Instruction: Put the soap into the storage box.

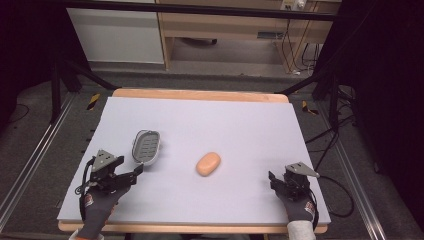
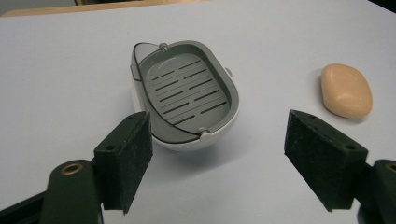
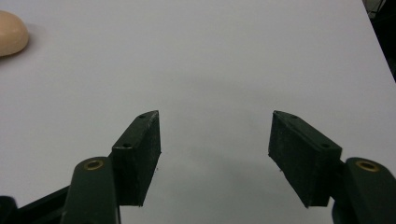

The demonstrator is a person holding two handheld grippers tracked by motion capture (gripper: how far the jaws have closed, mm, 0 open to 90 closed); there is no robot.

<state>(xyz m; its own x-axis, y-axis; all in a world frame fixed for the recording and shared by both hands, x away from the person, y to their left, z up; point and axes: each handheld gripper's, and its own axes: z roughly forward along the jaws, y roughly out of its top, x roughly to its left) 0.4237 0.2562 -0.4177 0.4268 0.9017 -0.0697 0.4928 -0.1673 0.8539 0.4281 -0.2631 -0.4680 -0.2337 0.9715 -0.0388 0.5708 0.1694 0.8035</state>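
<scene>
A grey and white soap dish (image 1: pixel 145 147) with a slotted insert lies tilted on the white table sheet at the left. In the left gripper view the soap dish (image 2: pixel 186 97) sits just beyond the jaws, untouched. A peach bar of soap (image 1: pixel 208 163) lies near the middle, and the soap (image 2: pixel 346 90) is off to the right in that view. My left gripper (image 1: pixel 137 172) is open, short of the dish, with nothing between its pads. My right gripper (image 1: pixel 272 178) is open over bare sheet at the right, and the soap (image 3: pixel 11 32) shows at the far left in its view.
The white sheet (image 1: pixel 240 125) covers a wooden table whose edge (image 1: pixel 200 94) shows at the back. Black frame legs and cables stand on the floor at both sides, with a cabinet (image 1: pixel 225 30) behind.
</scene>
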